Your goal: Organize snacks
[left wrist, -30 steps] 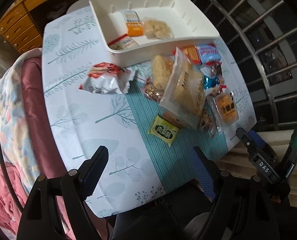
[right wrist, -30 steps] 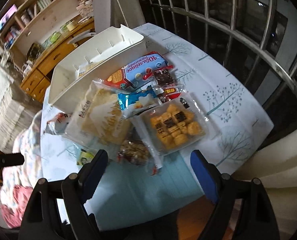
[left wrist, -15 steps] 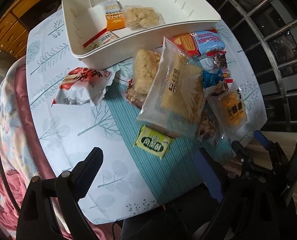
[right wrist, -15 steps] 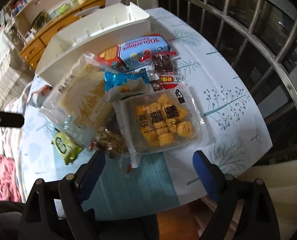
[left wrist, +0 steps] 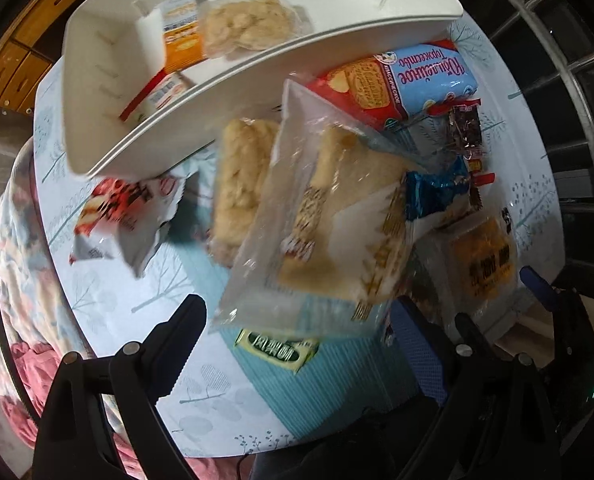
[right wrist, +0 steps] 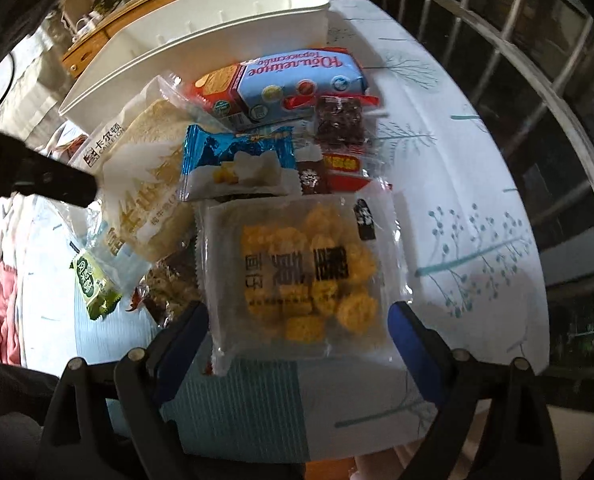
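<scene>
A pile of snacks lies on the tree-patterned tablecloth [left wrist: 109, 300] in front of a white bin [left wrist: 97, 120]. My left gripper [left wrist: 297, 324] is open, pointing straight down, with the lower edge of a large clear bread bag [left wrist: 329, 232] and a small green packet [left wrist: 277, 350] between its fingers, untouched. My right gripper [right wrist: 297, 320] is open as well. It straddles a clear packet of yellow puffs [right wrist: 305, 272], and its pads stand clear of the wrapper. The bin [right wrist: 201, 56] holds an orange packet [left wrist: 179, 36] and a bag of pale crackers [left wrist: 245, 24].
A blue-and-red biscuit pack [right wrist: 289, 84], a blue wrapper [right wrist: 237, 160] and dark candies [right wrist: 339, 120] lie behind the puffs. A red-and-white bag [left wrist: 125, 216] sits left of the pile. Window bars [right wrist: 537, 80] stand to the right, floral bedding [left wrist: 13, 280] to the left, wooden drawers [left wrist: 9, 72] behind.
Both grippers have come down and moved in on the pile, the left over the bread bag's edge, the right around the puff packet. Both sets of jaws stand slightly wider.
</scene>
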